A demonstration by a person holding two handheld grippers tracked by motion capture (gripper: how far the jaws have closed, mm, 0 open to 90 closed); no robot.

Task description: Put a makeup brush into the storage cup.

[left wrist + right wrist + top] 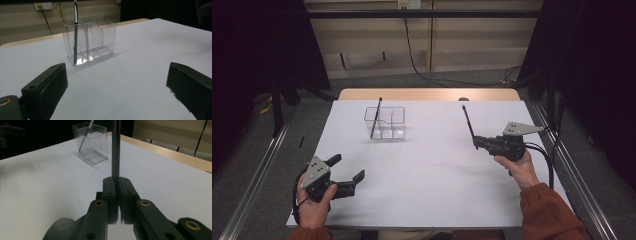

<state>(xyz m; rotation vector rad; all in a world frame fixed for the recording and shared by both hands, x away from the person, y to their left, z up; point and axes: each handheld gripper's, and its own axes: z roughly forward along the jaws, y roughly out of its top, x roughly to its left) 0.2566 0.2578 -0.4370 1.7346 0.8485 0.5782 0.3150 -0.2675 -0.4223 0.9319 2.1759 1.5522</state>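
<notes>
Right hand-held gripper [477, 142] clamps a dark rod [115, 150] upright; left hand-held gripper [347, 172] gapes wide, empty.

My high view looks forward and down over the bench [422, 170]. Each hand-held gripper camera sits low behind its own jaws, skimming the surface; all three share the clear organizer [385, 122] ahead.
</notes>
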